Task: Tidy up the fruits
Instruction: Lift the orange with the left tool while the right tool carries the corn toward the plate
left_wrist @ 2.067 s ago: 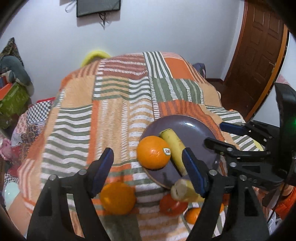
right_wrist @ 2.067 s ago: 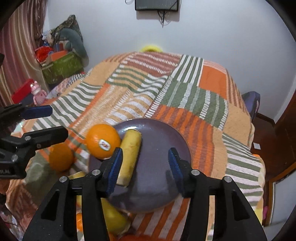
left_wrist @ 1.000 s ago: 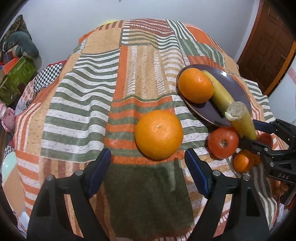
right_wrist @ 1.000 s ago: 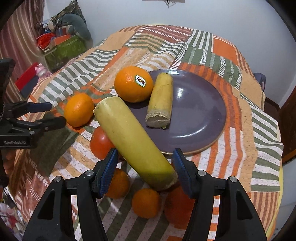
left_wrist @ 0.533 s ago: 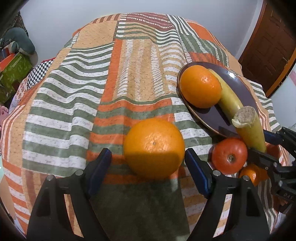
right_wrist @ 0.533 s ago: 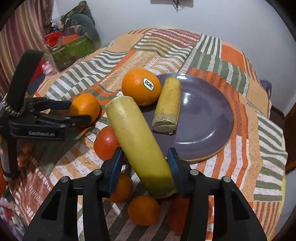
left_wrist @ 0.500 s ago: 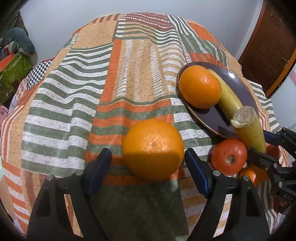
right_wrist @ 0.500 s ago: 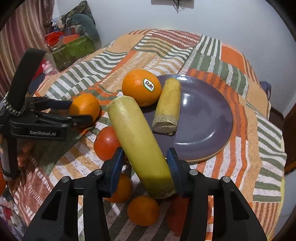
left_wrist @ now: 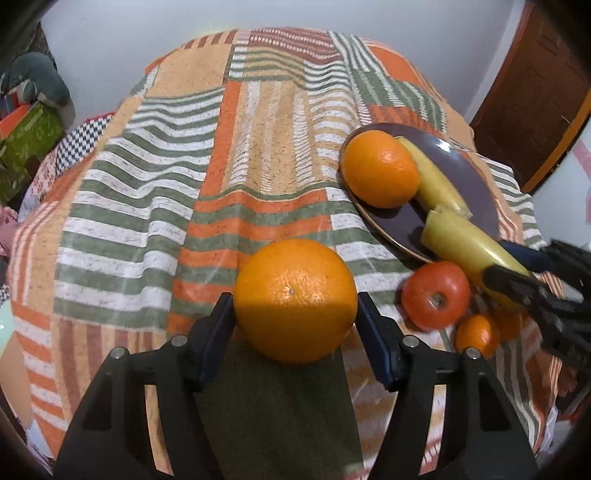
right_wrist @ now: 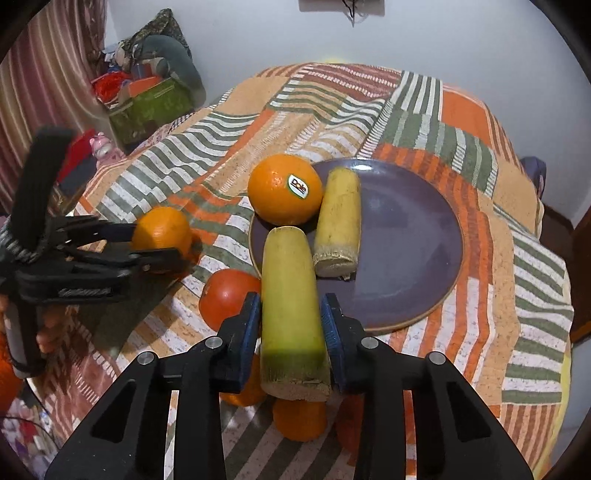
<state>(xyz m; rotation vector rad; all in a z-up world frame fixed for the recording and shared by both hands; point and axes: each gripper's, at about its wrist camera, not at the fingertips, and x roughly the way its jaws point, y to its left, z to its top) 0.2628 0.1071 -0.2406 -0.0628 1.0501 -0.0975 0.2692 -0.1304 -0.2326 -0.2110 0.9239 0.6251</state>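
Large orange [left_wrist: 295, 300] pinched between the blue pads of the left tongs [left_wrist: 295, 332], low over the striped cloth [left_wrist: 236, 155] that covers the tabletop, just left of the purple plate [right_wrist: 413, 236]. The same orange appears in the right wrist view [right_wrist: 160, 230], gripped from both sides by the left tongs [right_wrist: 173, 243].

Long yellow-green stalk piece [right_wrist: 290, 310] clamped between the pads of the right tongs [right_wrist: 291, 328]; its far end reaches over the near rim of the plate, its cut near end points toward the camera. In the left wrist view the stalk piece [left_wrist: 469, 247] slants up from the right tongs [left_wrist: 517, 273] toward the plate [left_wrist: 476, 192].

On the plate: a second orange [right_wrist: 284, 195] with a sticker (lettering reads "Dole") at the left rim, touching a shorter stalk piece [right_wrist: 338, 229] that lies beside it.

On the cloth near the plate's near-left rim: a tomato [right_wrist: 227, 295], and small oranges [right_wrist: 299, 421] partly hidden below the right tongs.

Background: grey wall [right_wrist: 258, 33], wooden door [left_wrist: 535, 92].
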